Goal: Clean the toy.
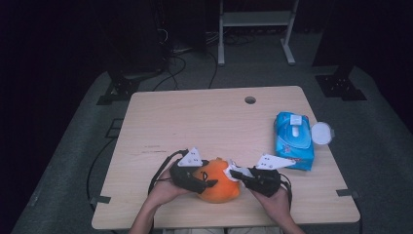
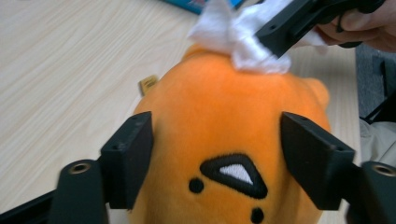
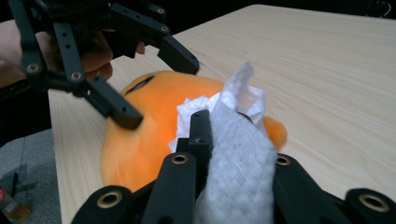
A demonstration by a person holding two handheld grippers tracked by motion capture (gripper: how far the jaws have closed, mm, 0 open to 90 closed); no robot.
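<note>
On the wooden table (image 1: pixel 204 122), dark room around, sits an orange plush toy (image 1: pixel 219 185).

High view looks down; gripper views close; all share plush toy (image 1: pixel 217 185).

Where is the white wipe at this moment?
In the high view the white wipe sits clamped in the right tongs, pressed on top of the orange plush toy near the table's front edge.

We count one orange plush toy (image 1: pixel 219 184), one white wipe (image 1: pixel 230 172), one blue pack of wipes (image 1: pixel 293 140), one round white lid (image 1: pixel 322 133), two grippers, left (image 1: pixel 208 184) and right (image 1: pixel 234 173), one desk (image 1: pixel 204 122)
</note>
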